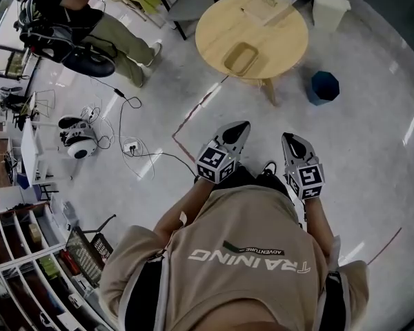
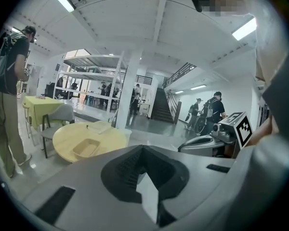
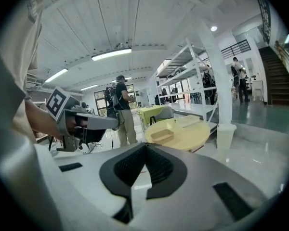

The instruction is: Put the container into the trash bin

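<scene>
**Container on the round desk, two closed grippers facing it across open floor**

Container: one shallow tan tray with rounded corners, open side up and empty. It lies on the near-left part of the round wooden desk, inside the rim. One flatter pale piece lies at the desk's far edge, apart from the tray.

Two bins stand on the floor to the desk's right. A white bin is just beside the far rim, and a blue bin is near the closer rim. One grey chair sits against the desk's far-left side.

Open glossy floor separates the desk from the two grippers, crossed only by a red line. Cables lie well to the left.

The left gripper and the right gripper are side by side, both pointing toward the desk and well apart from it. In the left gripper view the fingers are pressed together with nothing between them. In the right gripper view the fingers likewise meet, empty. One person is at the far left.
</scene>
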`<move>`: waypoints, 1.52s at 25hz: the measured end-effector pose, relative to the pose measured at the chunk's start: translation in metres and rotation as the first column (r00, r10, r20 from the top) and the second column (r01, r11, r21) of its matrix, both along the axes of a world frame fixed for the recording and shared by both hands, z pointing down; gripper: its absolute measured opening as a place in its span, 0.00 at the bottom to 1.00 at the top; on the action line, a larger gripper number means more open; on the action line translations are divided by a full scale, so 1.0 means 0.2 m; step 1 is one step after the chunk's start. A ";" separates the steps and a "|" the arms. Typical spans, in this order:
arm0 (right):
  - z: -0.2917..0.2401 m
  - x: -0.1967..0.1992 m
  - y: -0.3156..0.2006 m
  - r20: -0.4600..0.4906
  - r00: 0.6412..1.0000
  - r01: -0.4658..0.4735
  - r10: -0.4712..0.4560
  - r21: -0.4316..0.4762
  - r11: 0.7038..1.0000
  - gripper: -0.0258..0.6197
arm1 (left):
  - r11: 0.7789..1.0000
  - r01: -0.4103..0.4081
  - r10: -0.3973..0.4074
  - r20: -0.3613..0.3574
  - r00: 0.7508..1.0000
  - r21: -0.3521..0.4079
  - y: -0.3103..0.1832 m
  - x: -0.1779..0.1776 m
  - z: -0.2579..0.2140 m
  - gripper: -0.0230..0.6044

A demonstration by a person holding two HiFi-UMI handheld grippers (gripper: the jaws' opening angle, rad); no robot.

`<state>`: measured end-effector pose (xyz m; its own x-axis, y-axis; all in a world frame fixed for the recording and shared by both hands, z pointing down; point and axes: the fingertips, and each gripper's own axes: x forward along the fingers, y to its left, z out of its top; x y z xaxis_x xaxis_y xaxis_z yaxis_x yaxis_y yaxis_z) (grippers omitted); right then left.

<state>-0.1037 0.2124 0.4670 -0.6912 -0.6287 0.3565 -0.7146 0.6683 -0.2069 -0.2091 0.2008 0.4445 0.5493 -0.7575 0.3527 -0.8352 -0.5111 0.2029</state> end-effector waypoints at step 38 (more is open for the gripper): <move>-0.04 -0.48 -1.27 -0.092 0.984 -0.156 0.156 0.007 0.988 0.04 | 0.979 -0.195 0.199 0.080 0.977 -0.061 -1.28 -0.45 0.28 0.04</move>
